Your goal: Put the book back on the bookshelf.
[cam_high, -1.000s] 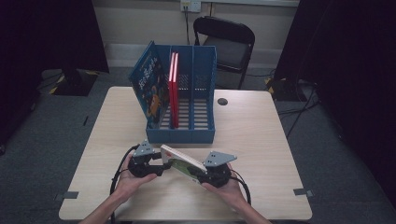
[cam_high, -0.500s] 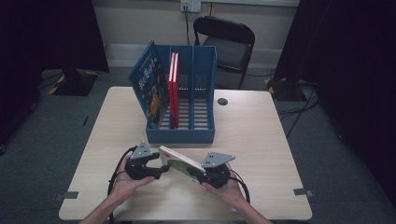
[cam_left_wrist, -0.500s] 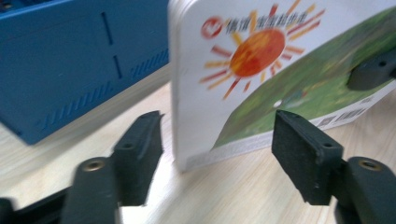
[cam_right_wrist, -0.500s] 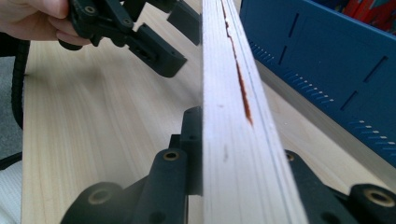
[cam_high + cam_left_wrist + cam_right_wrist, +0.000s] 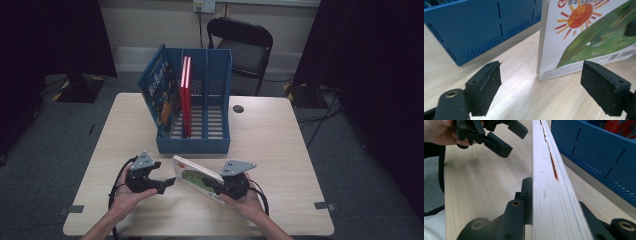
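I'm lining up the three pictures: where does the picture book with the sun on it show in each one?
High view: the picture book lies low and centre, between the left gripper and the right gripper.
Left gripper view: upper right, its cover with the sun standing on the table.
Right gripper view: centre, edge-on, clamped between the fingers.
Shared landmark: the blue file box.

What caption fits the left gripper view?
Open left gripper facing the book's corner, blue rack behind on the table.
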`<action>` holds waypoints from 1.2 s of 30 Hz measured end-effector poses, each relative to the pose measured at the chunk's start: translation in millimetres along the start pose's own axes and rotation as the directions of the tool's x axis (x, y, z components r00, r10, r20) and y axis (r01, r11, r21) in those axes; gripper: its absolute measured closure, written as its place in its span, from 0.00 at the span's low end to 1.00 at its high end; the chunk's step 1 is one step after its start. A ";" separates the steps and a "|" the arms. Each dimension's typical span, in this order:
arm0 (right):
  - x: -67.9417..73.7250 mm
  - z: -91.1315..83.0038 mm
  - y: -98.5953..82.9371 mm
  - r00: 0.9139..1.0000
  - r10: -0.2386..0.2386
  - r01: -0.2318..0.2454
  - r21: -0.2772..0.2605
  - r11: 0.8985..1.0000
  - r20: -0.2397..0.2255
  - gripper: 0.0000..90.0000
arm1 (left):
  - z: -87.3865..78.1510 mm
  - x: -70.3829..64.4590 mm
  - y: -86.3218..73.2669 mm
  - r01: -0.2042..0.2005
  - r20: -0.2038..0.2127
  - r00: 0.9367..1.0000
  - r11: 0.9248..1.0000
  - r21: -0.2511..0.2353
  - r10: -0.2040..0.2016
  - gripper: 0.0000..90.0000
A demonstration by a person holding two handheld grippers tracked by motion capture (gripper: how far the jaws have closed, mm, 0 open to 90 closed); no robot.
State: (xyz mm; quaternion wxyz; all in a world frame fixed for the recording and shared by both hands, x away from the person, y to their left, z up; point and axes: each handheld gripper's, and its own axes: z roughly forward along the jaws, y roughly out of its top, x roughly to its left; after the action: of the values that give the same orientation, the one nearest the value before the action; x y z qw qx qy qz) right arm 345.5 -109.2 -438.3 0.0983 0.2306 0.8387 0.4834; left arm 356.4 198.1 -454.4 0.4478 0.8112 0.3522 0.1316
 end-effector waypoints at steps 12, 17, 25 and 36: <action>-4.8 -14.7 5.6 1.000 0.013 -0.013 -0.024 1.000 0.011 0.85 | 2.7 0.2 -2.6 0.018 0.014 1.000 1.000 0.026 -0.018 0.18; -9.6 -22.6 6.9 0.999 0.026 -0.025 -0.040 0.999 0.028 0.85 | 3.5 -0.4 -2.9 0.008 0.002 1.000 0.999 0.033 -0.008 0.18; -14.2 -32.9 12.2 0.998 0.040 -0.036 -0.061 0.997 0.053 0.85 | 3.5 -1.2 -3.1 0.001 -0.003 1.000 1.000 0.031 -0.001 0.18; -20.1 -44.0 20.6 0.995 0.054 -0.047 -0.073 0.996 0.086 0.85 | 3.7 -1.5 -3.2 0.004 -0.006 1.000 0.999 0.039 -0.004 0.18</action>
State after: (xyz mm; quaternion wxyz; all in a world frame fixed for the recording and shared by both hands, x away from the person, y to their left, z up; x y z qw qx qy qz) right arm 352.1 -143.8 -399.2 0.1310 0.2692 0.8099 0.5043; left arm 355.8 195.8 -458.9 0.4311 0.8187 0.3577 0.1260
